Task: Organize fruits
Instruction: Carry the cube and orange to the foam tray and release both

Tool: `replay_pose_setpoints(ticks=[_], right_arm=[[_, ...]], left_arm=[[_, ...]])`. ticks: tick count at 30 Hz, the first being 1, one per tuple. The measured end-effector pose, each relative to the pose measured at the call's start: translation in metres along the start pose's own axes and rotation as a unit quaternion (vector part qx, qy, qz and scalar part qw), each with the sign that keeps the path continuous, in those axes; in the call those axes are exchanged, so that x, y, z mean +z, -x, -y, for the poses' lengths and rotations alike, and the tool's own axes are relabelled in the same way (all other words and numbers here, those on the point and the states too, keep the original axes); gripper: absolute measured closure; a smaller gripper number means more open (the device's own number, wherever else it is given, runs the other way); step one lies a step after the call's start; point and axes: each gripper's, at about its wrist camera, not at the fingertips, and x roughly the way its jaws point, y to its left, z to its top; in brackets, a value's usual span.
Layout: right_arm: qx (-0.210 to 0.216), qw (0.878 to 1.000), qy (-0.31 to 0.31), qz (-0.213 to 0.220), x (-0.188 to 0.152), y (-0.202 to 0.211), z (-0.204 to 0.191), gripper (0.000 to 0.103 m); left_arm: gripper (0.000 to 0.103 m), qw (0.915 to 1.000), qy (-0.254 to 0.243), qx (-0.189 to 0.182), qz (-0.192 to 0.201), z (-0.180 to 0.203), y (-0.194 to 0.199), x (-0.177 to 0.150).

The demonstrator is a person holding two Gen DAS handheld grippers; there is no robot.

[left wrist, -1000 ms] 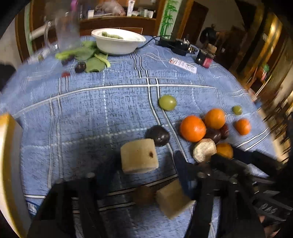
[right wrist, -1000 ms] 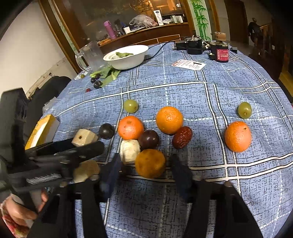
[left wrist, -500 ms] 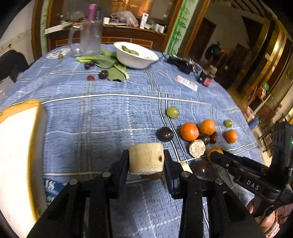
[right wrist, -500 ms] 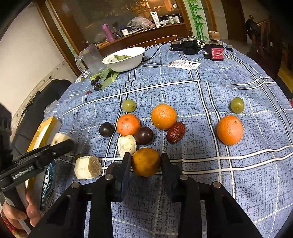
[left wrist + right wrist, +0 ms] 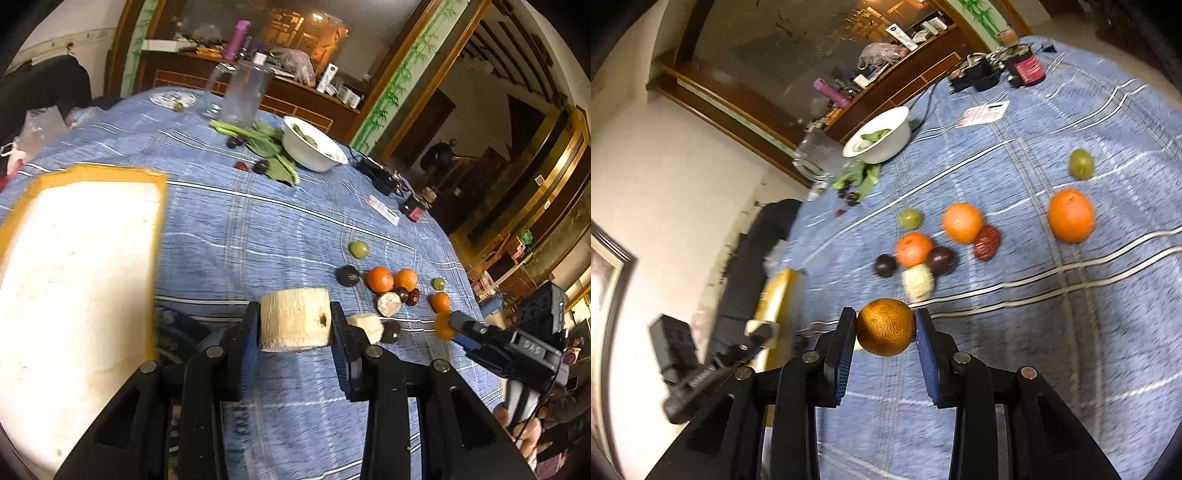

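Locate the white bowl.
The white bowl sits at the table's far side in the left wrist view, beside the green leaves and right of the glass jug.

Dim room, warm lamplight. Round tabletop (image 5: 258,229) under blue plaid cloth; dark wood sideboard (image 5: 207,75) behind, cluttered. White wall (image 5: 665,155) with framed picture (image 5: 605,280); bamboo-painted doorframe (image 5: 399,88).
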Motion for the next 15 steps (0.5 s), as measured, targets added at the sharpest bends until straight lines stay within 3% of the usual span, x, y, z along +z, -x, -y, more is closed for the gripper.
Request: replay_pose_setpoints(ticks=[8,11,15], right_arm=[[0.048,0.994,0.081,-0.058,-0.024,-0.044,-0.101,0.068],[0.059,0.986,0.124,-0.094,-0.044,-0.083,-0.146,0.067],[0.067,0.974,0.167,-0.139,-0.078,-0.130,-0.189,0.067]], left_arm=[[0.068,0.9929,0.027,0.109,0.039,-0.070,0.059,-0.004],[0.068,0.9825,0.037,0.176,0.049,-0.101,0.079,-0.009],[0.068,0.9698,0.043,0.235,0.048,-0.130,0.089,-0.018]])
